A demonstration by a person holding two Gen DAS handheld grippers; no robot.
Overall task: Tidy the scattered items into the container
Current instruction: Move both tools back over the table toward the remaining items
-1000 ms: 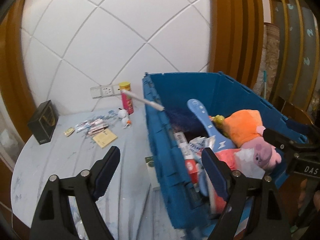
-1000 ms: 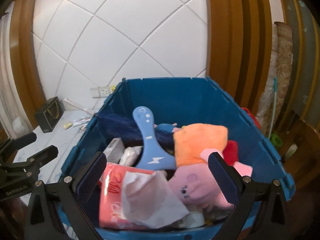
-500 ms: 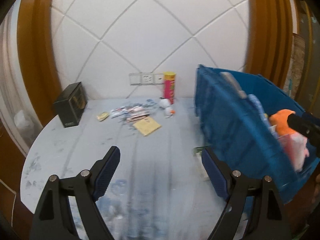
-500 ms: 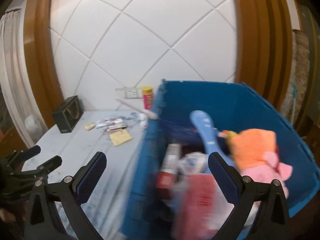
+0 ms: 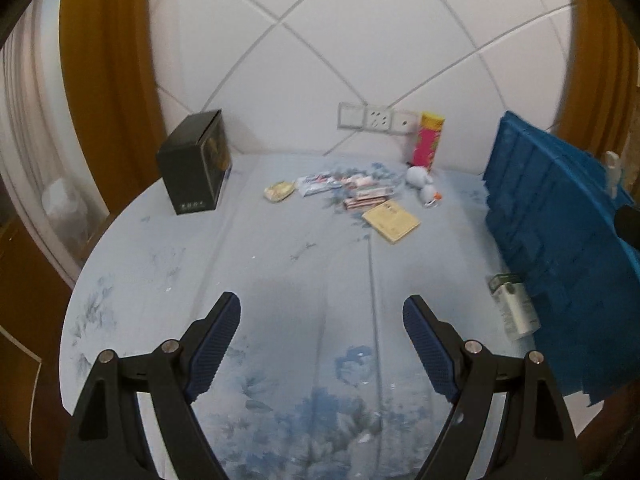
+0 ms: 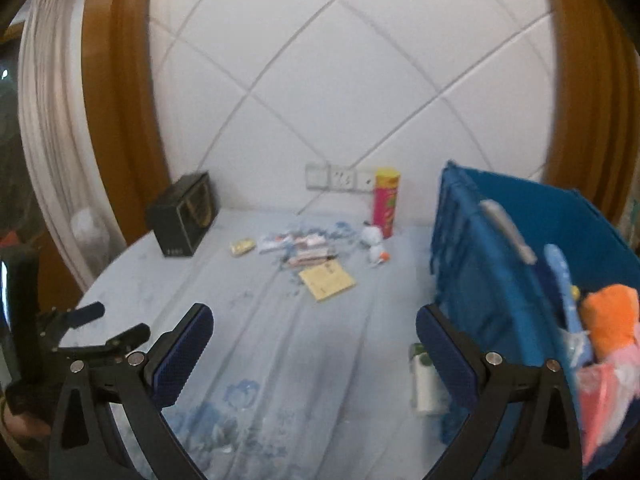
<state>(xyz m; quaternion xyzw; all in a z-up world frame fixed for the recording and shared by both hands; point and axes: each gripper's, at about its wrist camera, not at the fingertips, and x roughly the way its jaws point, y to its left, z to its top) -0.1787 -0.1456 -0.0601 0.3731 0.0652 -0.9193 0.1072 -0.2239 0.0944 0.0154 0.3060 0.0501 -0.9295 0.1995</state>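
Observation:
A blue plastic crate stands at the right of a round table with a pale blue floral cloth; an orange and pink plush and a blue paddle lie in it. At the far side are strewn a pink can, a small white toy, flat packets, a yellow booklet and a black box. A white-green bottle lies against the crate. My left gripper and right gripper both hang open and empty over bare cloth.
A white tiled wall with a socket strip backs the table, flanked by brown wooden frames. In the right wrist view the left gripper shows at the lower left, held by a person's hand. The table's rounded edge falls away at the left.
Both grippers have swung left, away from above the crate and out over the table. The crate has slid to the right edge of both views, and the scattered items now lie ahead.

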